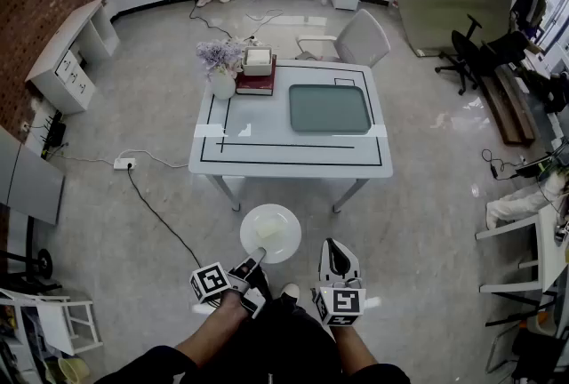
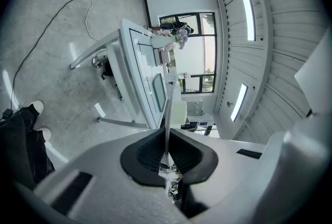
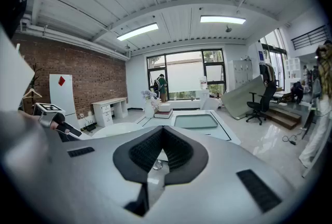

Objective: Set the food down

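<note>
Room: pale grey polished floor, one white table (image 1: 267, 151) at centre, windows beyond.

Item 1: one white plate (image 1: 287, 220), round, level and face up, held in the air over the floor just short of the table's near edge. It carries one pale piece of food (image 1: 268, 236), too small to read its long axis.

Item 2: left gripper (image 1: 255, 267), clenched on the plate's near rim; its own view shows the rim edge-on between the pads.

Item 3: right gripper (image 1: 336, 251), jaws together with nothing between them, just right of the plate and apart from it.

Table load: one grey-green tray (image 1: 329, 108) on the right half; at the far left corner one vase (image 1: 222, 85) of purple flowers, touching a stack of books (image 1: 256, 82) topped by one white box (image 1: 258, 61).

Surroundings: one white chair (image 1: 357, 40) at the far edge; one power strip (image 1: 124, 164), its black cable crossing the floor left of the plate.
</note>
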Demonstrator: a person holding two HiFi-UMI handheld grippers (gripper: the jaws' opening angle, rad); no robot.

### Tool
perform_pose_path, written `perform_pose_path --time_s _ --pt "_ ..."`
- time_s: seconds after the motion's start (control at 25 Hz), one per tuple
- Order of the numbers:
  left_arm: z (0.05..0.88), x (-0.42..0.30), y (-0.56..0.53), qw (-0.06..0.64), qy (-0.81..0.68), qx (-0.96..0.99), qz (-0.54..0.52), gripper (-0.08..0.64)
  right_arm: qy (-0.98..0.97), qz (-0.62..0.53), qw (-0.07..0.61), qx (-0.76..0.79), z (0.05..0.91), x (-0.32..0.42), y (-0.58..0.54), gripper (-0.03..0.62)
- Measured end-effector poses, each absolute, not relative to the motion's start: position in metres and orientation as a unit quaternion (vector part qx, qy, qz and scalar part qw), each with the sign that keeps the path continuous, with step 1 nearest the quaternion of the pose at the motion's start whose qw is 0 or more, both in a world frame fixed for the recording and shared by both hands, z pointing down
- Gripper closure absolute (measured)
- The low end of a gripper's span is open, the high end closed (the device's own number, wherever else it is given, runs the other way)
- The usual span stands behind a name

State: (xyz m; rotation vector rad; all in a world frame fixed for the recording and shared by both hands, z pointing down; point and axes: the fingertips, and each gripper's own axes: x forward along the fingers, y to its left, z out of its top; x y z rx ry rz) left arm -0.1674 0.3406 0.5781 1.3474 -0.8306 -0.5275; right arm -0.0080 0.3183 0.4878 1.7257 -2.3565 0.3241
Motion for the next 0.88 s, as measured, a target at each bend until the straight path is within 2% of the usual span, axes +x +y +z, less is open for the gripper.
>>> perform_pose_path --time_s 0.28,0.88 --pt "0.578 -0.165 0.346 0.671 -0.368 0.598 -0.236 0.541 -0.801 0.105 0.061 0.586 0.479 -0.005 0.325 0.583" --pt "0.581 -0.153 0.359 0.669 -0.373 0.6 -0.229 0.541 -0.805 0.117 0.063 0.578 0.487 0.001 0.334 0.583"
